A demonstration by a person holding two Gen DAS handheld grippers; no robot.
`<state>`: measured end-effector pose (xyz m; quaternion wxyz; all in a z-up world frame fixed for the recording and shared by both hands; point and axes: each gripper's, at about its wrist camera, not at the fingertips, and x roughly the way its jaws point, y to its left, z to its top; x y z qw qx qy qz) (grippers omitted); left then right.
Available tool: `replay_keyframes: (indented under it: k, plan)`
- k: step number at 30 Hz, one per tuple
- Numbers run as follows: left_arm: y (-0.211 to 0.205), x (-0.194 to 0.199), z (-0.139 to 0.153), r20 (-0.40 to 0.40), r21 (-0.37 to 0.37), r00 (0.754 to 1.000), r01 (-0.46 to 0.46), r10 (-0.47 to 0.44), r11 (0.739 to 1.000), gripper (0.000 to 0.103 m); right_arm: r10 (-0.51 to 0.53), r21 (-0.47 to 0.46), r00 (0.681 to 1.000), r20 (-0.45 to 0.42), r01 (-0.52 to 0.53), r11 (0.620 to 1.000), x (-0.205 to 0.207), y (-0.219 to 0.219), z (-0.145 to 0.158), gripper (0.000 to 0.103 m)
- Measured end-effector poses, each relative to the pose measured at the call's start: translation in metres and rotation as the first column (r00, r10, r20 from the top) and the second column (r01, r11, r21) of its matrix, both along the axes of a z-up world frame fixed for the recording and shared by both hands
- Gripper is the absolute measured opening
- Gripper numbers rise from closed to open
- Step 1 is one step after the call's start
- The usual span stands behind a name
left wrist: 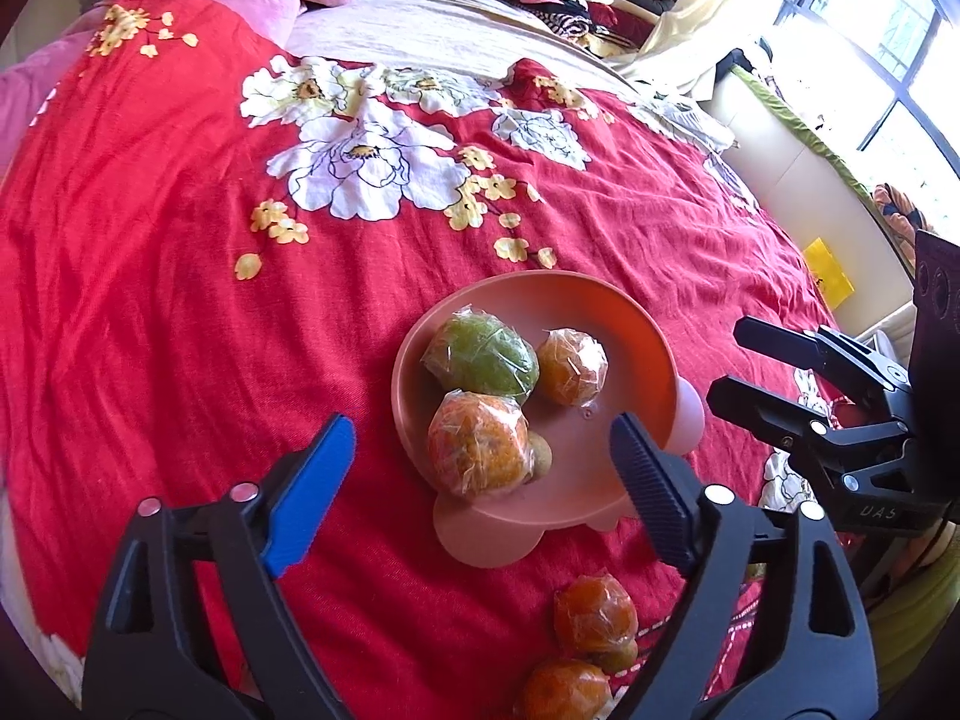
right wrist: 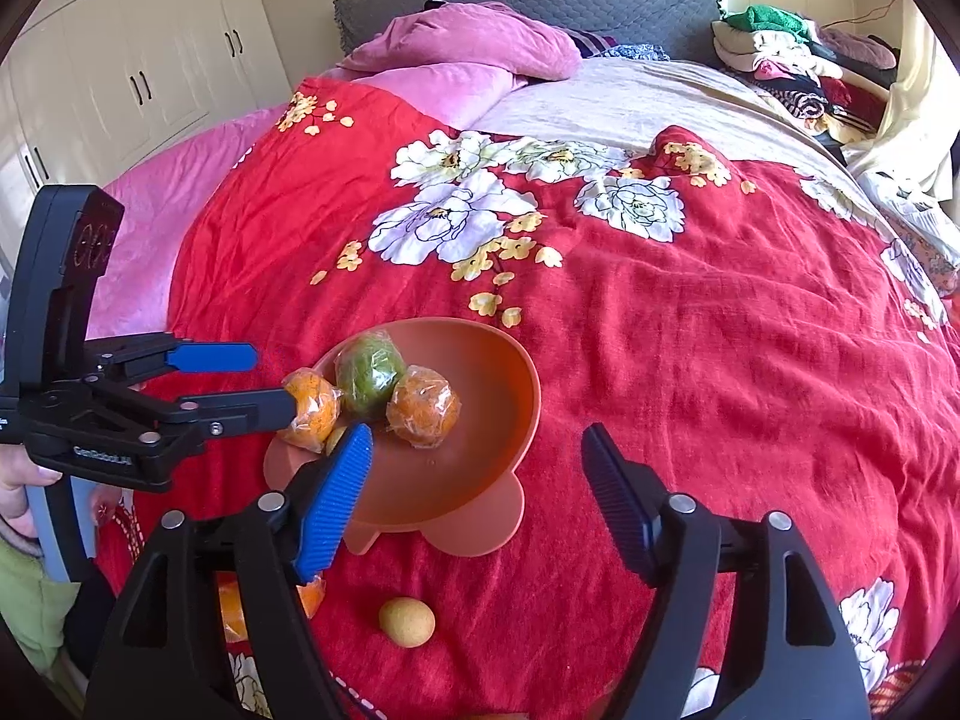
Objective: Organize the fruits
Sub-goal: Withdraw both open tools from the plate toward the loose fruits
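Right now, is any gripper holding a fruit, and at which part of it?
Nothing is held. The left gripper stands open above the pink bowl, with the wrapped orange lying free between its fingers. The right gripper is open too.

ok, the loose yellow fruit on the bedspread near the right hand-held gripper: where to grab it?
Probably across its widest middle, coming from above. The small yellow fruit is round, unwrapped and lies alone on the red bedspread, apart from the pink bowl, so both sides are free. The right hand-held gripper already stands open just above it.
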<state>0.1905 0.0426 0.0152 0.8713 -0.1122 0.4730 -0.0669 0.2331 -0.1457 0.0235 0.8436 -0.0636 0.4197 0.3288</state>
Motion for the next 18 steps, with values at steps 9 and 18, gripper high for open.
replay_keyframes:
  k: [9,18]
  plan:
    - [0.006,-0.013,0.010,0.024,0.007,0.999,-0.035,0.035,0.999,0.093,-0.015,0.013,1.000,0.016,0.015,1.000,-0.008,-0.008,0.008,0.083]
    - [0.008,-0.026,0.019,0.045,0.023,0.998,-0.055,0.054,0.998,0.093,-0.017,0.021,0.999,0.036,0.016,1.000,-0.020,-0.012,0.019,0.087]
